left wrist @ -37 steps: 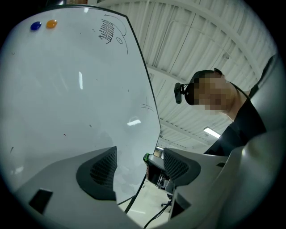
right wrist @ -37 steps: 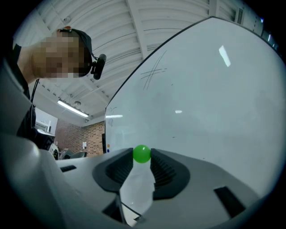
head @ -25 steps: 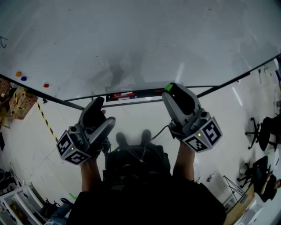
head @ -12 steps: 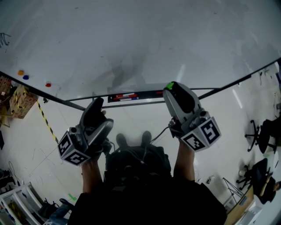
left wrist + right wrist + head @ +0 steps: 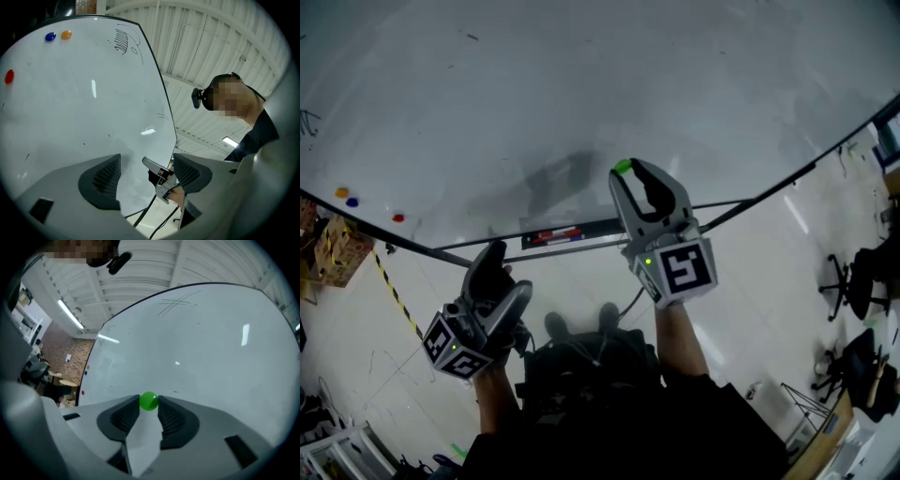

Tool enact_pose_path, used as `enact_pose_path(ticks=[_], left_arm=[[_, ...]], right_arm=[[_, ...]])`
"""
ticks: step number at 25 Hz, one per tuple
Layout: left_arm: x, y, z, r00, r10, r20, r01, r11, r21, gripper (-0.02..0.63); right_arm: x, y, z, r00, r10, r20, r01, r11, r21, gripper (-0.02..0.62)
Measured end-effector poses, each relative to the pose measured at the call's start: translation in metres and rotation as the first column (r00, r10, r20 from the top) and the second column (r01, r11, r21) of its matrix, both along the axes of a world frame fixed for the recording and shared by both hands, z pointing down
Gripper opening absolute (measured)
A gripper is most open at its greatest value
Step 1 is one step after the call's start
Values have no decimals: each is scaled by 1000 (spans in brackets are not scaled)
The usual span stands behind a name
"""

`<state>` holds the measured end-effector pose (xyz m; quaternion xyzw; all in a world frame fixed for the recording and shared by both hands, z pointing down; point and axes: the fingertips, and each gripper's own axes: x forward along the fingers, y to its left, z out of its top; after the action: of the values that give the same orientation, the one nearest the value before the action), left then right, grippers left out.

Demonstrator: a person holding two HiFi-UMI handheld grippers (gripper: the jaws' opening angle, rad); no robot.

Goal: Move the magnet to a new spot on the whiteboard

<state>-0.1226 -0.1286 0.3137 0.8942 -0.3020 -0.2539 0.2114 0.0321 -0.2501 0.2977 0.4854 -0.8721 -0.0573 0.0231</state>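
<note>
Magnet (image 5: 149, 401), small, round and green, sits low at centre of the right gripper view. It is pinched between the jaw tips of the right gripper (image 5: 149, 405), in front of the bare whiteboard (image 5: 211, 343). Left gripper (image 5: 145, 174) has its jaws spread, holding nothing. Pick-up looks done. Pressing the magnet onto a fresh spot, clear of the red magnet (image 5: 398, 217) at far left, and releasing it remain.

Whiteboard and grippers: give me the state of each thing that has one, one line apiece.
whiteboard: mostly blank, a few scribbles.
green magnet: clamped between jaw pads.
right gripper: shut on the green magnet.
left gripper: open, nothing between its jaws.
red magnet: stuck on the whiteboard.
orange magnet: stuck on the whiteboard.
blue magnet: stuck on the whiteboard, beside the orange magnet.
</note>
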Motion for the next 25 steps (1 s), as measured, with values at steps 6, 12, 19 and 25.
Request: enact_pose_path(ticks=[6,12,19,25], left_arm=[[-8,0,-4,1000,-22,16,21,1000,13,337],[-12,-2,-5,998,-48,35,48,999,0,337],[-15,-2,-2,998,-42,49,42,999,7,337],[-12,-5,1,996,-51,75,51,999,-3,337]], right_arm=[[-11,-18,6,974,130,-184,-122,991,55,149],[-14,-29,15,946,205,-249,-190,978,86,149],[-16,-33,17,944,218,-246,-202,975,88,150],[-17,-34,19,940,229,-254,-212,973,92,159]])
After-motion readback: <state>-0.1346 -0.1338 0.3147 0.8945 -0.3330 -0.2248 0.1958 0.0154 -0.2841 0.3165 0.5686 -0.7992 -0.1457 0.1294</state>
